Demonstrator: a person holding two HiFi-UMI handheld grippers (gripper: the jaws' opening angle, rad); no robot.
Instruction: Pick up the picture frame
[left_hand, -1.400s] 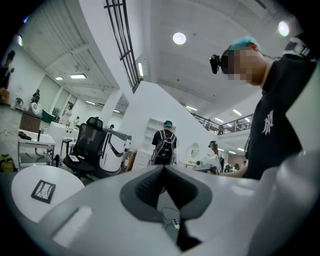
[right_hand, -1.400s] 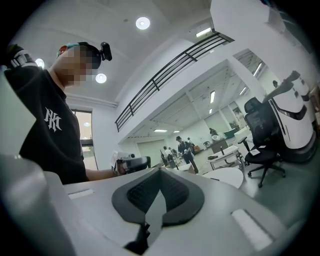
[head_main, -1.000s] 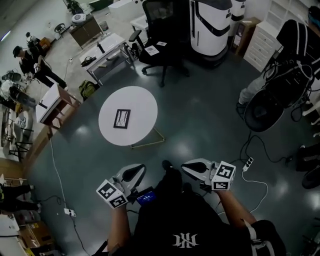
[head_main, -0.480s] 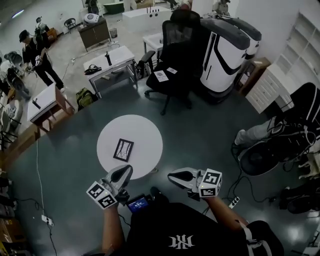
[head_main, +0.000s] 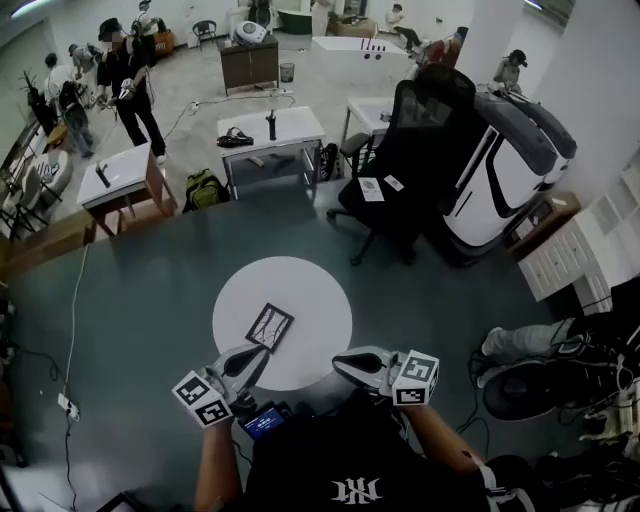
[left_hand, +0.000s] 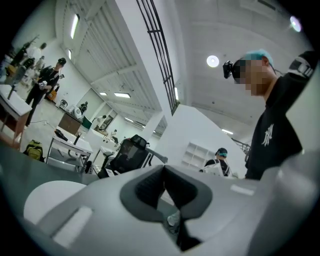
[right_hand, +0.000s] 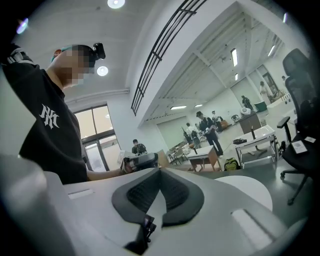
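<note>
A small dark picture frame (head_main: 269, 327) lies flat on the round white table (head_main: 310, 300), near its front left part. My left gripper (head_main: 259, 352) is shut and empty, its tip over the table's near edge just short of the frame. My right gripper (head_main: 339, 363) is also shut and empty, by the table's front right edge. In the left gripper view the jaws (left_hand: 164, 168) meet with nothing between them, and the table (left_hand: 47, 194) shows low at the left. The right gripper view shows shut jaws (right_hand: 160, 170) too, with the table (right_hand: 250, 188) at the right; the frame is hidden there.
A black office chair (head_main: 412, 160) and a big white machine (head_main: 505, 170) stand beyond the table to the right. Two desks (head_main: 268, 130) (head_main: 122, 172) and several people (head_main: 128, 70) are farther back left. Cables and gear (head_main: 590, 360) lie at the right.
The round table and frame have come much nearer to me; both grippers now reach its near edge. Both stayed shut and empty.
</note>
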